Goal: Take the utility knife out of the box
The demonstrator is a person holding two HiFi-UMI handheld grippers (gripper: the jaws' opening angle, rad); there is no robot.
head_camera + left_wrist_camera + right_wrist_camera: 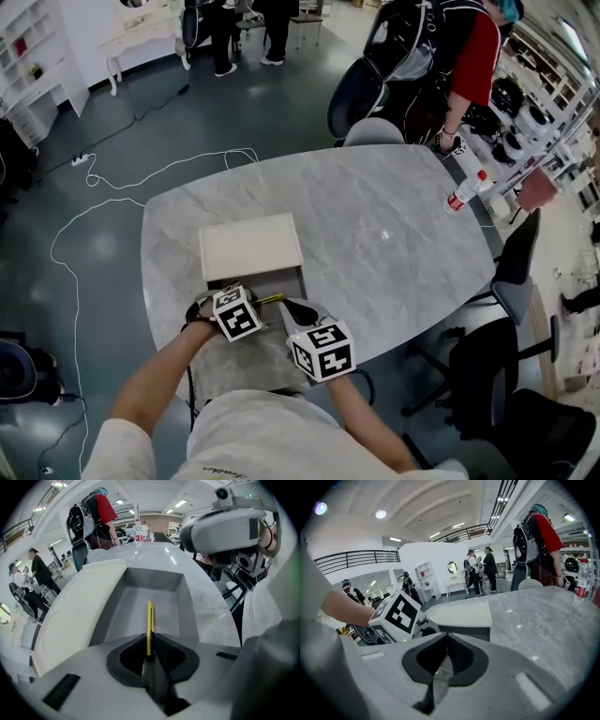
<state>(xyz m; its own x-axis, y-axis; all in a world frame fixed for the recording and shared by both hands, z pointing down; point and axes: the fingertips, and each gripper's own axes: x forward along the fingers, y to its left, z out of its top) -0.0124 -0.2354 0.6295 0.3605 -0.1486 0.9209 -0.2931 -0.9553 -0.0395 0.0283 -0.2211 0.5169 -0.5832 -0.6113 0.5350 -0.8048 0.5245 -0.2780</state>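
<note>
Left gripper view, utility knife (149,620) clamped between jaws, over box (185,606)

Open-plan hall: shelves (23,56), mezzanine railing (351,557), office chairs (518,253).

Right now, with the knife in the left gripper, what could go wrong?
The left gripper clamps only the near end of the utility knife, so it may pivot or slip when lifted. Its far end points into the box and could catch a wall. The right gripper, shut and empty, sits close alongside; they might bump.
</note>
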